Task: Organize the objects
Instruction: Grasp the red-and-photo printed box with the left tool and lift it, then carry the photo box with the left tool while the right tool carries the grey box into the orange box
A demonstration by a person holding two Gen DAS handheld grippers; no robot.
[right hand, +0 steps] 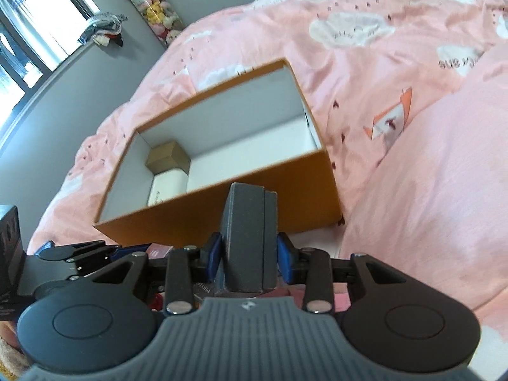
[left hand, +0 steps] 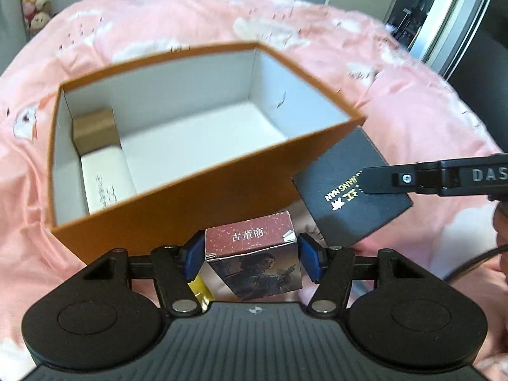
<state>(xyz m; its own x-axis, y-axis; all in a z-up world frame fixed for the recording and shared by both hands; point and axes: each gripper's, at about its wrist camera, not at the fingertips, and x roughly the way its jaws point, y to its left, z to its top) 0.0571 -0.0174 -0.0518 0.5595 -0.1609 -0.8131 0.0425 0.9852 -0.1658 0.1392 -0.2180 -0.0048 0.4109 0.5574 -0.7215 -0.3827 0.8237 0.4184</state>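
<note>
An open orange box (left hand: 177, 209) with a white inside stands on the bed. At its left end lie a small brown carton (left hand: 95, 130) and a white box (left hand: 108, 181). My left gripper (left hand: 251, 255) is shut on a small picture box (left hand: 254, 254) with a dark red top, held just before the orange box's near wall. My right gripper (right hand: 249, 255) is shut on a black box (right hand: 247, 238), held on edge in front of the orange box (right hand: 177, 219). In the left wrist view that black box (left hand: 349, 197) shows gold lettering at the right.
A pink duvet (right hand: 397, 127) with white clouds covers the bed all round the box. A yellow item (left hand: 200, 289) lies under my left gripper. A clear tube of plush toys (right hand: 155, 9) and a window (right hand: 28, 31) stand beyond the bed.
</note>
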